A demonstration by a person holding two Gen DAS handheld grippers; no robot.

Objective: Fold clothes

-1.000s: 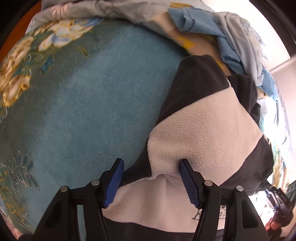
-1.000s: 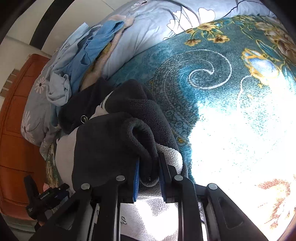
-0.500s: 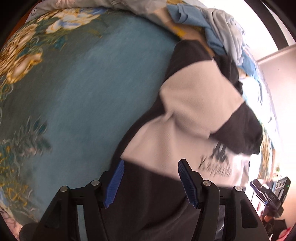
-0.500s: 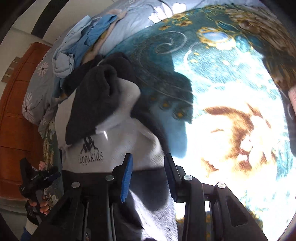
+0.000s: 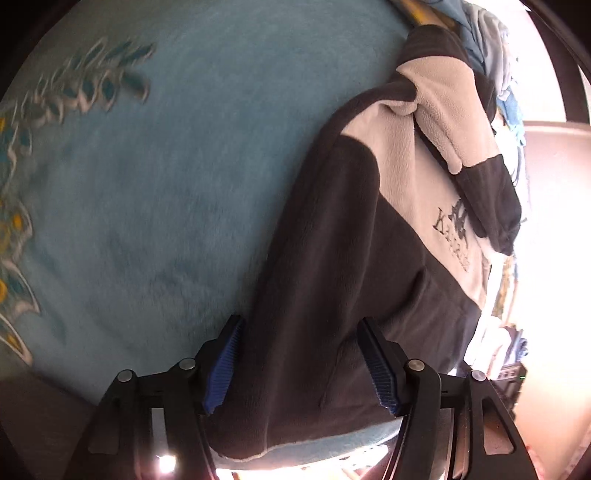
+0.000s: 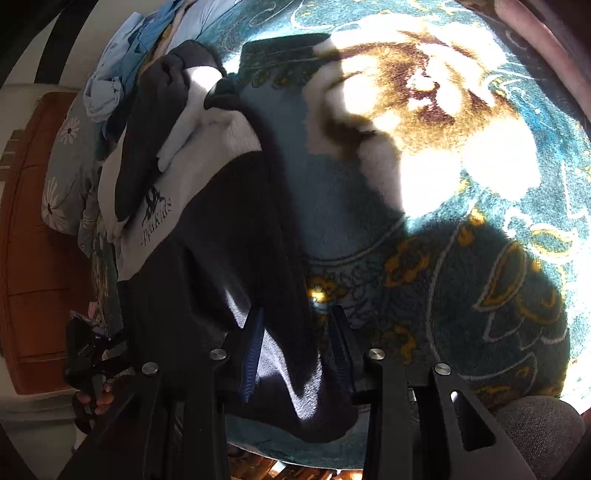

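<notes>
The dark and cream fleece jacket (image 5: 332, 236) lies on the teal blanket (image 5: 166, 166), its hem toward you. Your left gripper (image 5: 299, 365) stands spread wide over the hem. Your right gripper (image 6: 295, 350) is parted too, seemingly gripping nothing. Blue clothes (image 6: 118, 70) lie beyond.

A teal floral blanket (image 6: 480, 258) covers the bed. Beyond its far edge stands a reddish wooden cabinet (image 6: 33, 258) against a white wall (image 6: 99, 29). Strong sunlight strikes the blanket.
</notes>
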